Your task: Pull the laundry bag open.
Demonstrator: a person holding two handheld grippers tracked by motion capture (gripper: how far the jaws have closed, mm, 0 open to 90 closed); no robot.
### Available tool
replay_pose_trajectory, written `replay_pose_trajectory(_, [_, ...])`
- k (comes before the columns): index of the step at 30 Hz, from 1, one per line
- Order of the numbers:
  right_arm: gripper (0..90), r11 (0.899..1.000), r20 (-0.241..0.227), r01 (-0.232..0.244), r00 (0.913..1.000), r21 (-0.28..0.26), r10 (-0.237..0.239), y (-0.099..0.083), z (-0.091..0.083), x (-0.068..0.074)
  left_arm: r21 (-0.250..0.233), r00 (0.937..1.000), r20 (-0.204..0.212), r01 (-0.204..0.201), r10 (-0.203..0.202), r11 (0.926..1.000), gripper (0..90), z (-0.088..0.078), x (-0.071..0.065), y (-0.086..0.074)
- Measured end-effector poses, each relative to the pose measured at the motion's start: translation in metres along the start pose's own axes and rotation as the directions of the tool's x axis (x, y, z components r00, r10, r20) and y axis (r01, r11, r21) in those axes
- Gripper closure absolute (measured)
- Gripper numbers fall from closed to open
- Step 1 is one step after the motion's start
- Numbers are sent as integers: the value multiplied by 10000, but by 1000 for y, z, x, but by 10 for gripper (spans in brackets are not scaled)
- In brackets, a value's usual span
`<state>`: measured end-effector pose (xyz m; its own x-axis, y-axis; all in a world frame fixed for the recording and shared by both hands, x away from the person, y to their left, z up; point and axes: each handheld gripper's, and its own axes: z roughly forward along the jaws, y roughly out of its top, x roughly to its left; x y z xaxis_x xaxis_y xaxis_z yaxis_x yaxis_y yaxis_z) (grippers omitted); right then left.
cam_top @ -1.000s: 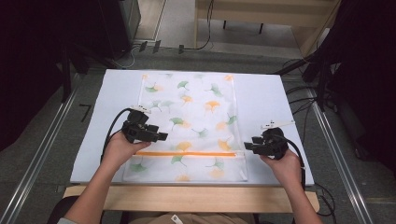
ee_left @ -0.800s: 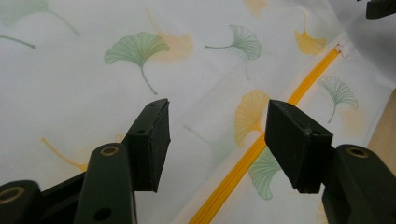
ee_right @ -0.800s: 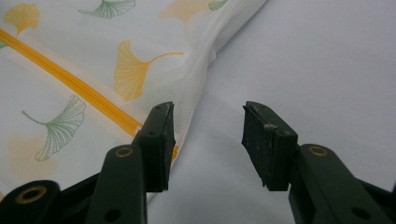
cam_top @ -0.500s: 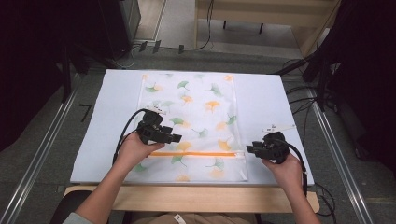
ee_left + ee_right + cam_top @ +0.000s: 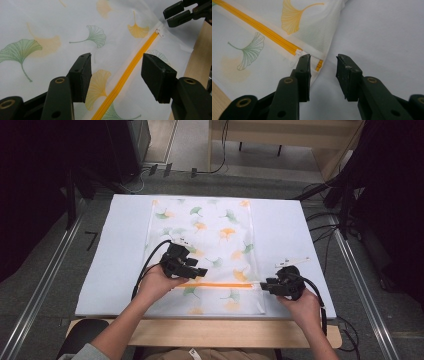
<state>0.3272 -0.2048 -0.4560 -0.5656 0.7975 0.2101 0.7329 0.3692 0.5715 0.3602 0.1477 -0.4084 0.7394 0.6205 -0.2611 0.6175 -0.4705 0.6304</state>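
High view, one leaf-print bag, one orange zipper, two tools.

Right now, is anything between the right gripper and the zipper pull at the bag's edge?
Nothing visible. The right gripper has open jaws at the bag's right edge, and the zipper pull lies bare on the fabric just beyond its left fingertip, at the end of the orange zipper. The left gripper hovers farther along the zipper.

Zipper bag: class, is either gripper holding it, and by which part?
Nothing is held. The left gripper straddles the orange zipper open; the right gripper is open at the bag edge.
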Motion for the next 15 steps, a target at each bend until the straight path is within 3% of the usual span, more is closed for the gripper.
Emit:
replay_pose_trajectory(5, [644,9991,81,158,9998,389,-161,0,9,4,14,10000,10,-92,92,10000,422,3,-2,1])
replay_pose_trajectory(15, [618,9985,394,421,9983,364,-435,6,17,15,76,9997,-129,-198,199,9998,422,3,0,0])
